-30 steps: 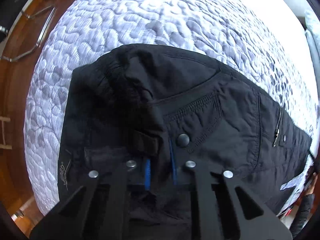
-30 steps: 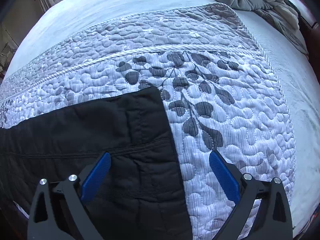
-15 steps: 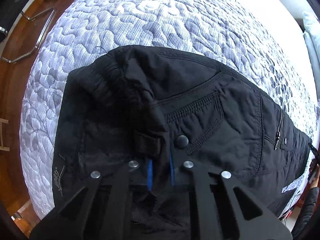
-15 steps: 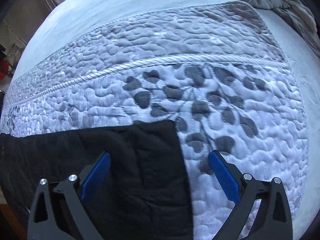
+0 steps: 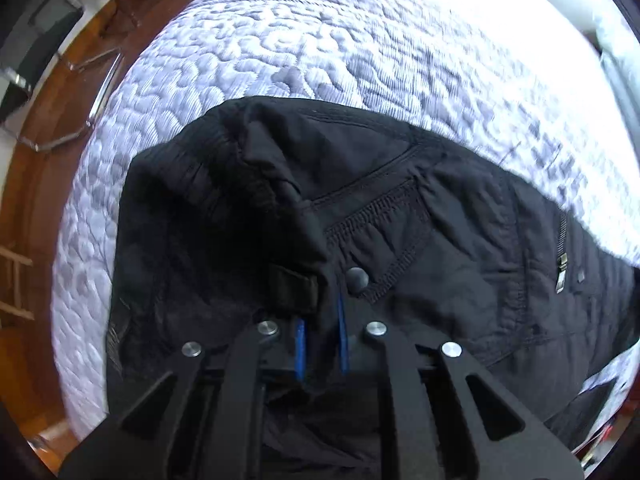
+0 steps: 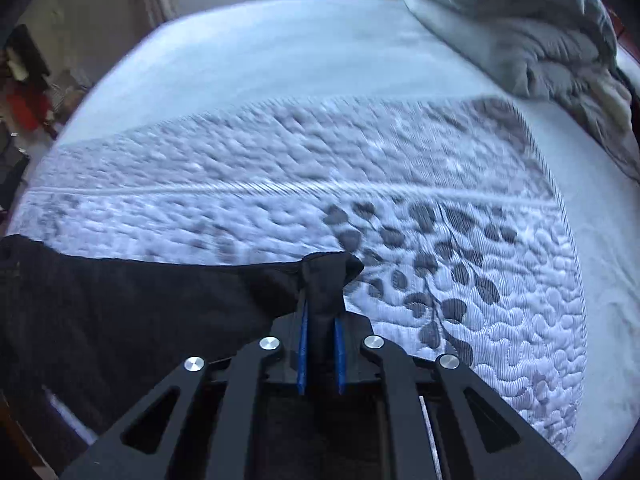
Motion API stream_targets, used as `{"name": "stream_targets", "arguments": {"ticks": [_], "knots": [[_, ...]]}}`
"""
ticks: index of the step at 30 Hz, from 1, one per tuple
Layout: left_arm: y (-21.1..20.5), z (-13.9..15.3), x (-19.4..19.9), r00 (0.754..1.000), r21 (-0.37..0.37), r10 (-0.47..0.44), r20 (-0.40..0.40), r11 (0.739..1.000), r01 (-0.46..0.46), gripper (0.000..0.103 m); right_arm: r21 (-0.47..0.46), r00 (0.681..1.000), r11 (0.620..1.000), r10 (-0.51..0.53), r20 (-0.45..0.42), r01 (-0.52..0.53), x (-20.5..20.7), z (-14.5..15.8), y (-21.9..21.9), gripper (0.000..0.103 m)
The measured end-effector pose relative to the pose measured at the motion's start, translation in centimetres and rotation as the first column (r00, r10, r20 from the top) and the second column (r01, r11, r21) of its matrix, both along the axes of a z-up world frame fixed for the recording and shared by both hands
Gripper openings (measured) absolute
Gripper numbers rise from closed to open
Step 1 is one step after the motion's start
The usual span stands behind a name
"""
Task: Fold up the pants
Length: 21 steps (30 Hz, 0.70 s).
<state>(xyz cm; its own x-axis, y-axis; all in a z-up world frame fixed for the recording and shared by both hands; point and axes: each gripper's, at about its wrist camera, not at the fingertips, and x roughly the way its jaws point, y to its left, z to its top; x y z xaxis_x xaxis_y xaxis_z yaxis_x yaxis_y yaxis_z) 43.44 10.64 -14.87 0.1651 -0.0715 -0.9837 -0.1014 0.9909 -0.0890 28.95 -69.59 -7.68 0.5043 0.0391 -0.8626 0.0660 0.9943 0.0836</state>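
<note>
Left wrist view: the left gripper (image 5: 320,344) pinches the black pants' (image 5: 460,248) waistband at 6 o'clock on the quilted bedspread (image 5: 320,60); right wrist view: the right gripper (image 6: 320,354), jaws just closed, pinches the hem (image 6: 326,276) — best lifted evenly with both.

quilted bedspread (image 5: 320,60), grey duvet (image 6: 520,32), wooden floor (image 5: 32,200)

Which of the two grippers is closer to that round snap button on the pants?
Left. The left gripper pinches the waistband right beside the button; the right gripper grips the far leg end.
</note>
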Motion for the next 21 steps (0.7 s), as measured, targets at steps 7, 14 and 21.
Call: {"name": "stream_targets", "arguments": {"ticks": [7,14,21], "knots": [[-0.1,2.6,-4.3,0.988,-0.132,0.037,0.15,0.991,-0.017,0.009,0.046,0.962,0.983,0.163,0.22,-0.177,-8.8,8.3,3.6,0.01],[1.5,6.4,-9.7,0.946,-0.26,0.065,0.319,0.965,0.021,0.009,0.065,0.922,0.964,0.226,0.313,-0.258,-19.5,10.6,6.2,0.009],[3.1,8.4,-17.7,0.914,-0.385,0.093,0.396,0.92,0.073,0.01,0.143,0.93,0.971,0.132,0.344,-0.19,-29.3,9.7,5.4,0.007]]}}
